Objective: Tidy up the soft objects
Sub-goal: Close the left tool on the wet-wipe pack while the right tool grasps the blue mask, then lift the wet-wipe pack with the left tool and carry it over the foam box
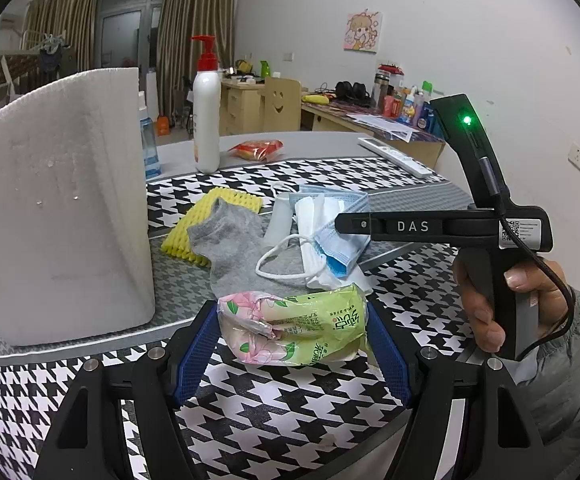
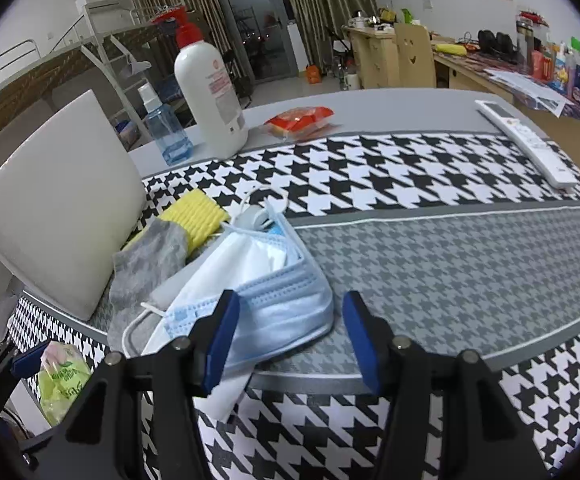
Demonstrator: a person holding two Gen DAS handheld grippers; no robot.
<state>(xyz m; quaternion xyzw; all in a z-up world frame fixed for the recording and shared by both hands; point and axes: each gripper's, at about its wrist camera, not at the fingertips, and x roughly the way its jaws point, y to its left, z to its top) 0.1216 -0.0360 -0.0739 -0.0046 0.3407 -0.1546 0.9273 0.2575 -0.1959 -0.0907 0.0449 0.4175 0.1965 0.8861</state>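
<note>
Left gripper (image 1: 292, 334) is clenched on the green-and-pink tissue pack (image 1: 294, 328): both blue pads (image 1: 198, 344) press its sides and it hangs between them just above the houndstooth cloth (image 1: 274, 420) on the counter (image 1: 322, 140).

Right gripper (image 2: 286, 340) is released, jaws parted with nothing pinched. From my right wrist view the blue face mask (image 2: 286, 304) lies just ahead of its left pad (partly under it, can't tell if they touch).

The soft pile sits in front of the white foam box (image 1: 58, 208): grey sock (image 1: 230, 248), yellow foam net (image 1: 210, 216) under it, white masks (image 1: 314, 216) and the blue one on top, all touching or overlapping.

A hand (image 1: 502, 300) grips the right tool's handle at the right edge of my left view.

Further back on the bare counter: white pump bottle (image 1: 207, 116), blue spray bottle (image 2: 168, 130), red snack packet (image 1: 256, 149), white remote (image 2: 530, 142).
</note>
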